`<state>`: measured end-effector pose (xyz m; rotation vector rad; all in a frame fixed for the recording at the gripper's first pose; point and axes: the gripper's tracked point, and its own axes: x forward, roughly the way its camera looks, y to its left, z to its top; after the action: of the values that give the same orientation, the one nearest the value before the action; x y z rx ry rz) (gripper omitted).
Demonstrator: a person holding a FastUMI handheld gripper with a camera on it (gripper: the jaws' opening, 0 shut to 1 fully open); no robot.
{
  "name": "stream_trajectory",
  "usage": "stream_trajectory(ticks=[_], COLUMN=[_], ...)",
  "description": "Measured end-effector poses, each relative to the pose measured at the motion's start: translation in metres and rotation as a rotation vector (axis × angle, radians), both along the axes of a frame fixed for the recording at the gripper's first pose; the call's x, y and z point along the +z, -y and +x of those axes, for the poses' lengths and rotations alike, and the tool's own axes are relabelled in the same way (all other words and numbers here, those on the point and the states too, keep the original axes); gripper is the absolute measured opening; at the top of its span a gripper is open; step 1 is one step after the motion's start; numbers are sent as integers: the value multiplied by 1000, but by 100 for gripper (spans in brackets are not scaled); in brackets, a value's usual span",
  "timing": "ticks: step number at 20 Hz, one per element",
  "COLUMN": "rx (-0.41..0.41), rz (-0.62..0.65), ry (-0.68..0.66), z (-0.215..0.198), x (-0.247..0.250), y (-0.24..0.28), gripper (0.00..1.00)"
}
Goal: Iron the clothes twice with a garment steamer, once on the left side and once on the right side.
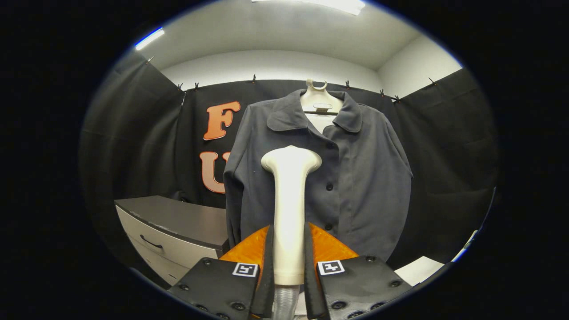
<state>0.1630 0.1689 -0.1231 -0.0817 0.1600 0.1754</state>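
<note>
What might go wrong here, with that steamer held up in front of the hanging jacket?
The gripper is shut on the steamer low on its handle, so the head might tilt or slip. The jacket hangs loosely on a hanger, so it may swing away when pressed. The buttons could snag the head.

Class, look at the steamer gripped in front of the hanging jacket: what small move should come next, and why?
Probably ease the steamer forward toward the jacket. The gripper is shut on the steamer's handle, and its head sits upright before the jacket's left half, near the button line, seemingly short of the cloth. Closing that gap comes first, then a stroke along that side.
</note>
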Motion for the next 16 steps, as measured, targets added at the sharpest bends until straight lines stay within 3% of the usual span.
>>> stream_trajectory(ticks=[16], rx=[-26], rz=[-28], ry=[-92], z=[-27], x=[-61], y=[11], gripper=[35])
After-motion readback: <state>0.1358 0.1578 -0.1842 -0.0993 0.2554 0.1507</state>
